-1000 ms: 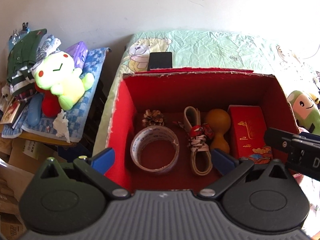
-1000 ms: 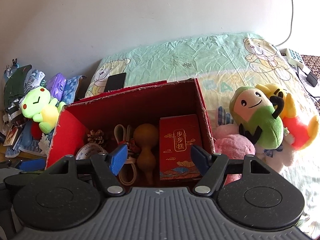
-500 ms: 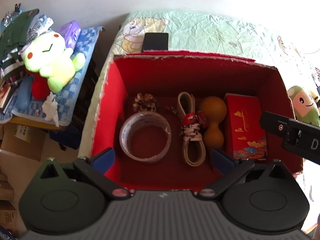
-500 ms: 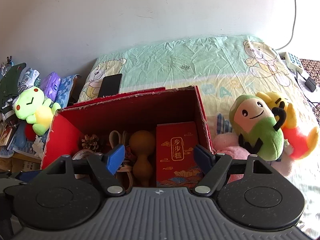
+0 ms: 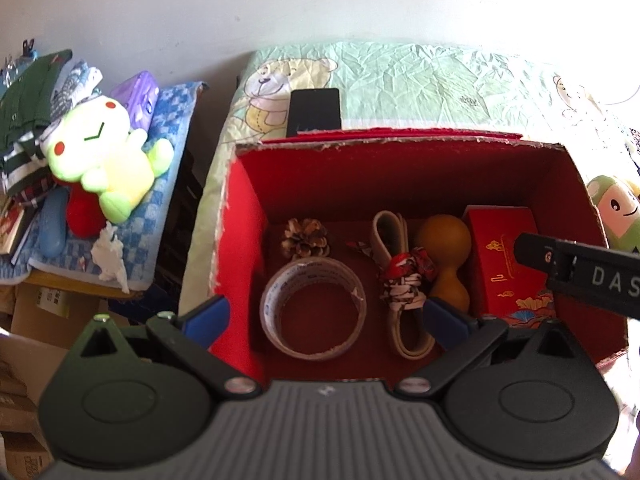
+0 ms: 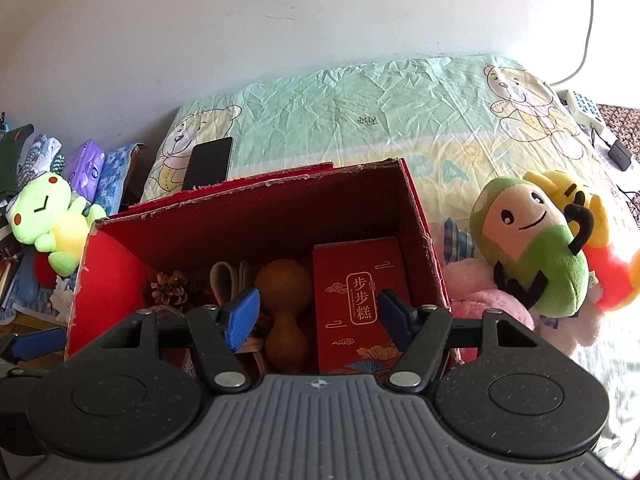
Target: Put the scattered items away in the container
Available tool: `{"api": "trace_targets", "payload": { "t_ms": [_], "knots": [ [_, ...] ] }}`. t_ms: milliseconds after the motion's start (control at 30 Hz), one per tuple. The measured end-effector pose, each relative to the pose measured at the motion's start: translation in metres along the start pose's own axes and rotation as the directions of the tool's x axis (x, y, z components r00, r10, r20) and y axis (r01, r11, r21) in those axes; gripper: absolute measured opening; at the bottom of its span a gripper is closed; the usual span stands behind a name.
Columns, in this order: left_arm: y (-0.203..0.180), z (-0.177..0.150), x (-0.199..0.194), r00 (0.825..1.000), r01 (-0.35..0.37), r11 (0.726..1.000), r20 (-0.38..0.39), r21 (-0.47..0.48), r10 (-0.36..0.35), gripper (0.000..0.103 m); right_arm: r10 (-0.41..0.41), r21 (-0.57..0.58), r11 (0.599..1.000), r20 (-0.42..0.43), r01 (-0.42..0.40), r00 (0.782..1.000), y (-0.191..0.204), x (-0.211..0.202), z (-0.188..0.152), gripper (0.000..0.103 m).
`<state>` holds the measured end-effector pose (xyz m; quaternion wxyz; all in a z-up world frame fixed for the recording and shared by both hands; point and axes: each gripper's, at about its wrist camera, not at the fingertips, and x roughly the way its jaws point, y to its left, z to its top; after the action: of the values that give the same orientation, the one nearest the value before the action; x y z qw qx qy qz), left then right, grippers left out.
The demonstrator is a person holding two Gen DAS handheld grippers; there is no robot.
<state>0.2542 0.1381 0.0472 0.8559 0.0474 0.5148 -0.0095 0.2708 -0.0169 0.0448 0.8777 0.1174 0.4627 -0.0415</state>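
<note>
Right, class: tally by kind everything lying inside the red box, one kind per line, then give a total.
Pine cone: 1
Roll of tape: 1
Bundled strap: 1
Gourd: 1
Red gift box: 1
Total inside the red box: 5

A sunlit bed (image 6: 360, 128) in bear-print green sheets stands against a white wall (image 6: 280, 20).
</note>
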Motion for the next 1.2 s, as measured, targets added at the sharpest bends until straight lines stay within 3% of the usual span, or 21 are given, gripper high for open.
{"api": "trace_targets", "payload": {
  "t_ms": [600, 967, 1200],
  "knots": [
    [0.014, 0.003, 0.008, 0.999, -0.026, 0.999, 0.047, -0.019, 0.027, 0.102, -0.03, -0.064, 0.998, -0.007, 0.029, 1.0, 0.014, 0.014, -0.002, 0.069],
    [0.02, -0.001, 0.012, 0.993, -0.098, 0.995, 0.061, -0.028, 0.1, 0.102, -0.048, -0.087, 0.995, 0.011, 0.048, 0.999, 0.014, 0.015, -0.004, 0.069],
    [0.029, 0.002, 0.013, 0.993, -0.092, 0.993, 0.063, -0.076, 0.097, 0.102, -0.037, -0.1, 0.994, -0.006, 0.036, 0.999, 0.015, 0.017, -0.009, 0.069]
  ]
}}
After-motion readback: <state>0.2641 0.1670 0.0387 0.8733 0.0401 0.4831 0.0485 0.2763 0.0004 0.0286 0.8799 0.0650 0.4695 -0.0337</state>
